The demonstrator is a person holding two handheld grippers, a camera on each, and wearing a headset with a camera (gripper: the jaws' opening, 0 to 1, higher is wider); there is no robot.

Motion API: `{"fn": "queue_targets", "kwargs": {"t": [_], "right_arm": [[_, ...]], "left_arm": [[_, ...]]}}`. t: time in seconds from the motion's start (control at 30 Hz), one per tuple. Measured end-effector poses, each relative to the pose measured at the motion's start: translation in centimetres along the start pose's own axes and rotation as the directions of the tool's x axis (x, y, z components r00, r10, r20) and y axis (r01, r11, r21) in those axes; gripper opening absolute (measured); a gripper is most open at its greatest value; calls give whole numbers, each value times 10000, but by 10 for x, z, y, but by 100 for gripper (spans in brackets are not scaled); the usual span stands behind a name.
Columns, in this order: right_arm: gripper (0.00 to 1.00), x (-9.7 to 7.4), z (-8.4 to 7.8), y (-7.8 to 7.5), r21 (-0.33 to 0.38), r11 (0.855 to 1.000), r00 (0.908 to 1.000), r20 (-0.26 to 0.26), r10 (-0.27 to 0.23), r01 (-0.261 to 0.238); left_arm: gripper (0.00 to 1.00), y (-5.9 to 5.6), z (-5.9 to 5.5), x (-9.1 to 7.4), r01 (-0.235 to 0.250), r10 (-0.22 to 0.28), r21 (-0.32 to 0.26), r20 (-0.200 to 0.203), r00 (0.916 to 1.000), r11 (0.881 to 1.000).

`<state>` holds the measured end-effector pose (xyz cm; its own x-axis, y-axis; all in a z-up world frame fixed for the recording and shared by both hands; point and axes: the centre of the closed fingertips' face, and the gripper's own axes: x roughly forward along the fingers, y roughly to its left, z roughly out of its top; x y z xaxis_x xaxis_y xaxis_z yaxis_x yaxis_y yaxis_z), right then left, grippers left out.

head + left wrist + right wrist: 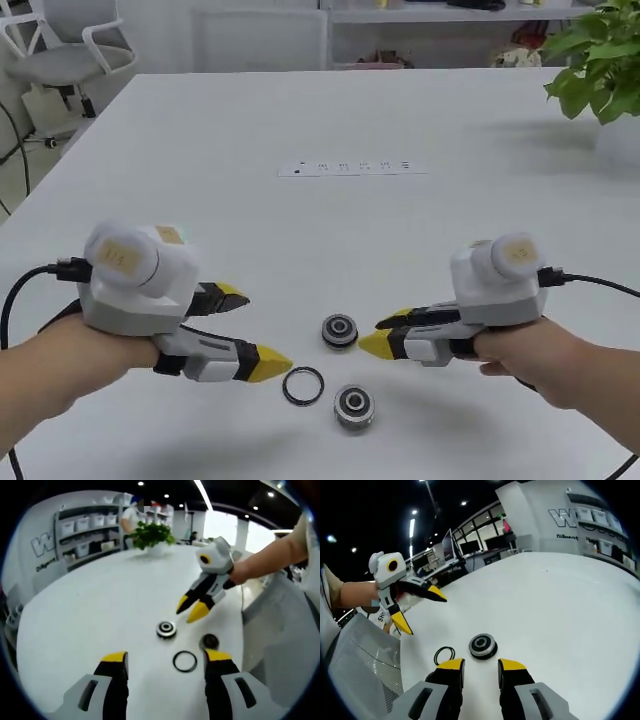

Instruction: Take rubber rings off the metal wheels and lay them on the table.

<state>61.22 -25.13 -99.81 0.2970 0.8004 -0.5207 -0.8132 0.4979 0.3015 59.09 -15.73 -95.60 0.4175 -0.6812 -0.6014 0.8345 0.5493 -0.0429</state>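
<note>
Two small metal wheels lie on the white table [330,220]. The farther wheel [339,331] [166,629] [483,646] has a dark outer band, while the nearer wheel [354,405] [209,641] shows a paler rim. A loose black rubber ring [303,386] [185,661] [444,655] lies flat between them, on the left. My left gripper [252,330] [166,656] [422,612] hovers open just left of the ring. My right gripper [385,332] [192,607] [481,664] is open with a narrower gap, its tips beside the farther wheel. Neither holds anything.
A white strip with small markings [352,167] lies mid-table. A potted plant [598,60] stands at the far right corner. An office chair [75,50] is beyond the far left edge. Shelves line the back wall.
</note>
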Motion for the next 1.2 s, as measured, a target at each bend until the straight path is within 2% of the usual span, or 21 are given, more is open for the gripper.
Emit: {"fn": "queue_targets", "kwargs": {"t": [0.3,0.63,0.83,1.2], "right_arm": [[26,5,-2,-4,-442,9990,10000,-69,-40,37],[29,10,-2,-7,-807,9967,10000,-55,-54,50],[29,13,-4,-7,-1053,9944,10000,-31,-47,44],[27,15,-8,-6,-891,9960,10000,-72,27,-33]], "left_arm": [[57,6,2,17,176,-176,54,-73,9998,9998],[53,6,3,38,445,-444,48,-200,9988,9990],[51,4,2,49,604,-601,69,-310,9977,9982],[45,-3,8,69,863,-858,97,-414,9954,9962]]}}
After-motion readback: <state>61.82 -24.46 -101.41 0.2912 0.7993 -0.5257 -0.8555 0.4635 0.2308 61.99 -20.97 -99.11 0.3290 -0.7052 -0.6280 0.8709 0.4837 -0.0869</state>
